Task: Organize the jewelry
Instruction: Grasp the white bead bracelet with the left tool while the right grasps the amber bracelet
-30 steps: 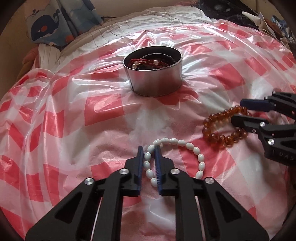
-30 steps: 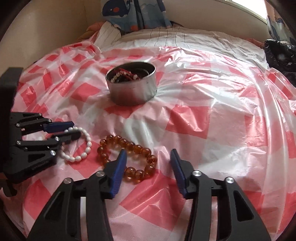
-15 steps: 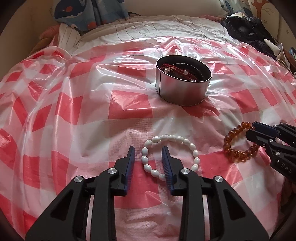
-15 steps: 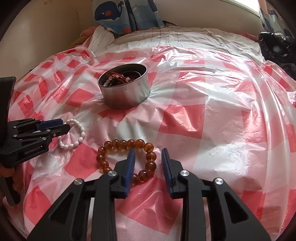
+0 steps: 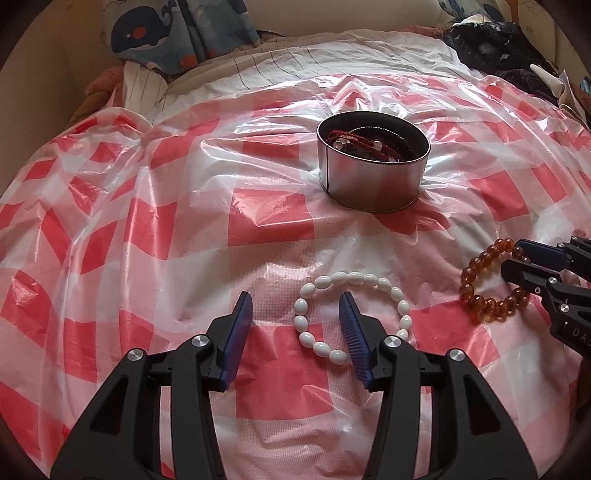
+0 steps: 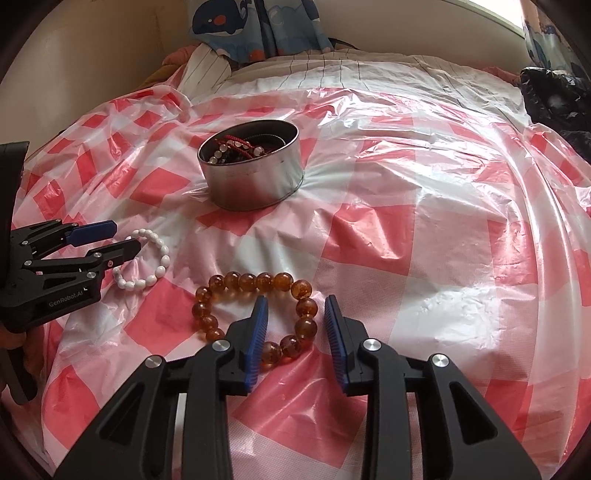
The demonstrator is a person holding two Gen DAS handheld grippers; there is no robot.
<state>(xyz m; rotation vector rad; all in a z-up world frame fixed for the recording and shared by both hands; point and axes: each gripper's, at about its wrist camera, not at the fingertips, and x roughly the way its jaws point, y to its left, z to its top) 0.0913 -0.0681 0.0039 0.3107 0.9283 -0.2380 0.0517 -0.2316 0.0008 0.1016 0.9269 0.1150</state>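
Note:
A white bead bracelet [image 5: 334,280] lies on the red-and-white checked plastic sheet [image 5: 147,229]. My left gripper [image 5: 295,306] is open, its fingers straddling the bracelet's left side; it also shows in the right wrist view [image 6: 118,240]. An amber bead bracelet [image 6: 255,280] lies to the right. My right gripper [image 6: 295,310] is open, its fingers straddling the bracelet's right side; it also shows in the left wrist view [image 5: 517,258]. A round metal tin [image 5: 373,184] holding red and dark jewelry stands beyond both bracelets, also in the right wrist view [image 6: 255,181].
The sheet covers a bed with striped bedding [image 5: 295,55] at the far end. A whale-print cloth [image 5: 173,33] hangs at the back. Dark clothes [image 5: 498,48] are piled at the back right.
Both grippers have opened wider over the last half second. The left one let go of the white bracelet, which lies flat, and pulled back a little.

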